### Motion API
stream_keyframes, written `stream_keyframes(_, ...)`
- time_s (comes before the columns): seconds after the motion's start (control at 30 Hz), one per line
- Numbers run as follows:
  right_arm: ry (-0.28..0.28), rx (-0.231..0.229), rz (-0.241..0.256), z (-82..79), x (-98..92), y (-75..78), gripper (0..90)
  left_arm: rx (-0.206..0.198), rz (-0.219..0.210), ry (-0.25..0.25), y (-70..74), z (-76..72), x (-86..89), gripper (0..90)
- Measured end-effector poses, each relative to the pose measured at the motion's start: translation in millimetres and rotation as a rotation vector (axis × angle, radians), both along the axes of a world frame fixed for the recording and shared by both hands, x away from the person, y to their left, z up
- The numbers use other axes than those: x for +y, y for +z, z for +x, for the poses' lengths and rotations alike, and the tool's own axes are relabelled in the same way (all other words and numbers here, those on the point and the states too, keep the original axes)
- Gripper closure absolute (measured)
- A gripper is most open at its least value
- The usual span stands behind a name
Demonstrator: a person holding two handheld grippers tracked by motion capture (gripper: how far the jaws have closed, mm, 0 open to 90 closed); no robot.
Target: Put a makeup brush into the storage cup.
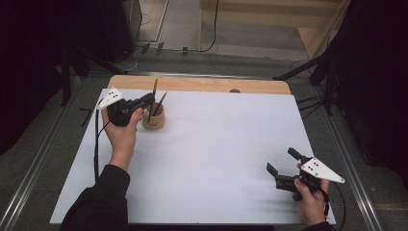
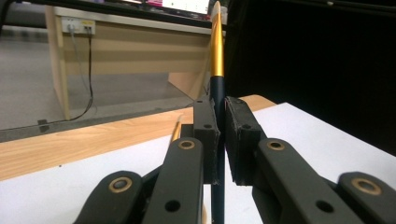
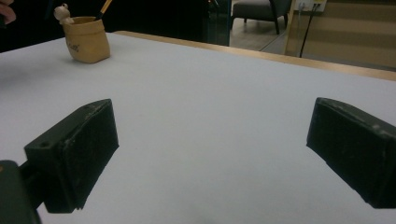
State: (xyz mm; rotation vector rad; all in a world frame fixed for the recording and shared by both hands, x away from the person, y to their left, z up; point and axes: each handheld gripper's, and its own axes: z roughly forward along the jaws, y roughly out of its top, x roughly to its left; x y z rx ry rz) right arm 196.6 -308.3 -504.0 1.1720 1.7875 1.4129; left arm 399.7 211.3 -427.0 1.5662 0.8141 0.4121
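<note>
At upper left of the high view, the left claw (image 1: 146,99) is clamped on a dark-handled brush (image 1: 154,91) standing upright in a tan holder cup (image 1: 154,119) near the far left of the white-covered desk (image 1: 216,144). In the left gripper view the jaws press the navy shaft from both sides just below its gold ferrule (image 2: 216,46), with the pale tip above. A second brush (image 1: 160,102) leans in the same cup, and that is the likely trouble: a tilted pull could catch it, drag the light cup along or tip it over, and a thin round handle may well twist or slide between flat pads. The left hand (image 1: 122,132) reaches forward from a dark sleeve, wrist roughly level, claw aimed at the cup from its left. At lower right of the high view the right claw (image 1: 281,166) hovers low over bare desk, well apart from the cup, jaws spread wide and gripping nothing; its own view shows the cup (image 3: 87,39) far off at upper left.
</note>
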Motion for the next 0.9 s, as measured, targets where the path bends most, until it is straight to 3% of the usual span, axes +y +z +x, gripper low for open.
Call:
stream_keyframes(0.3,0.002,0.003,-0.002,0.0,0.9,-0.9,2.3,-0.002,-0.038,0.040,1.9,9.7,1.0,84.1)
stream_keyframes(0.57,0.004,0.004,-0.003,0.6,0.6,-1.3,2.3,0.009,-0.063,0.091,-4.7,20.0,0.7,84.1)
stream_keyframes(0.9,-0.001,0.005,0.000,-0.1,-1.1,-1.8,2.3,-0.025,-0.055,0.126,-11.4,26.2,-7.2,84.0)
